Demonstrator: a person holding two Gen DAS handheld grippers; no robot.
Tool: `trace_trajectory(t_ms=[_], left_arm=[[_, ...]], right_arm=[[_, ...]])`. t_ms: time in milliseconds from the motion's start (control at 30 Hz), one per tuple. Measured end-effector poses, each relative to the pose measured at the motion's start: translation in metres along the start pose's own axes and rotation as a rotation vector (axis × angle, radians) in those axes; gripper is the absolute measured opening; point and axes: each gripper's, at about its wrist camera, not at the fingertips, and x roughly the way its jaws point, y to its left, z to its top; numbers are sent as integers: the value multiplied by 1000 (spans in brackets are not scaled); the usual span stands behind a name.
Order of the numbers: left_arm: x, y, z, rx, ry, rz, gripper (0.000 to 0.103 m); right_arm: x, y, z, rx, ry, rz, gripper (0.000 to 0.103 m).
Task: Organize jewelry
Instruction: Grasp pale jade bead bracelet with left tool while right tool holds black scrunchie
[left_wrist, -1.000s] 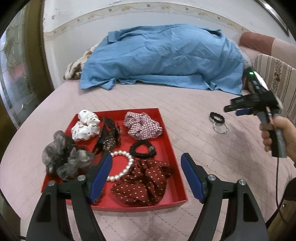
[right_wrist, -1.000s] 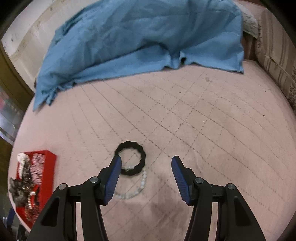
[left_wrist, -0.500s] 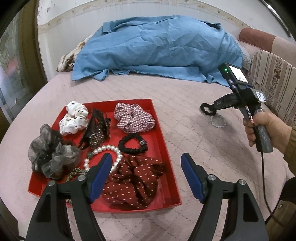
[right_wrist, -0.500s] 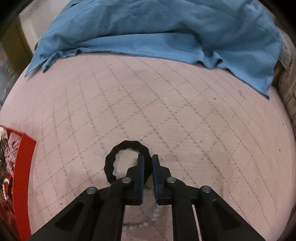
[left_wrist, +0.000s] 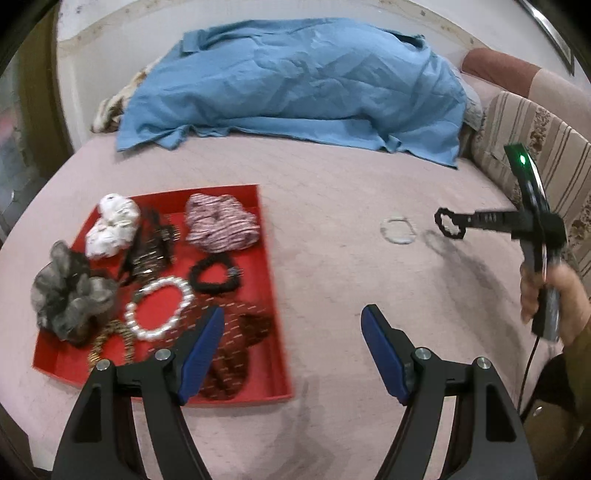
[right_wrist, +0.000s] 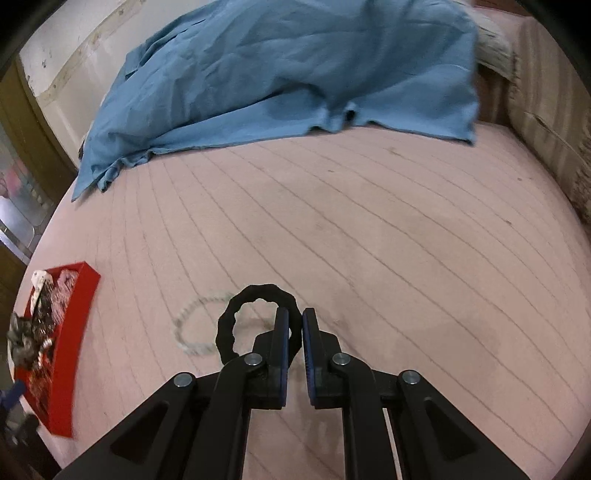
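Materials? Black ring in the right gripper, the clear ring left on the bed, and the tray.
black ring: looks like matte elastic fabric; wavy, crimped outline, no shine.
clear ring: probably translucent glass or plastic beads; pale and see-through, too blurred to be sure.
red tray: stiff, smooth, straight thin walls; cardboard or plastic, can't tell which.

The right gripper (right_wrist: 293, 325) has its blue-padded fingers (right_wrist: 282, 332) pinched together on the rim of a black hair tie (right_wrist: 236, 314), which hangs off to their left. Just beyond and left of it, a clear beaded bracelet (right_wrist: 184, 328) lies on the pink quilted bedspread (right_wrist: 369, 221). Far left sits a red tray (right_wrist: 79, 314); ahead lies a blue sheet (right_wrist: 277, 66).
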Motion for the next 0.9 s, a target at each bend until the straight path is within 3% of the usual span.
trace_trajectory(t_ms=[200, 400, 467, 533, 800, 900], left_arm=[[30, -34, 34, -43, 70, -69, 75], [87, -65, 70, -57, 157, -94, 75], [104, -75, 79, -56, 174, -90, 63], [127, -90, 90, -37, 202, -85, 58], [183, -118, 104, 74, 271, -30, 58], [189, -125, 103, 123, 260, -2, 58]], right_arm=[[0, -15, -23, -43, -36, -38, 9], [3, -19, -20, -50, -43, 15, 9], [7, -18, -20, -51, -33, 28, 9], [12, -19, -20, -41, -16, 35, 9], [18, -24, -14, -13, 4, 59, 10], [20, -27, -13, 6, 12, 72, 12]])
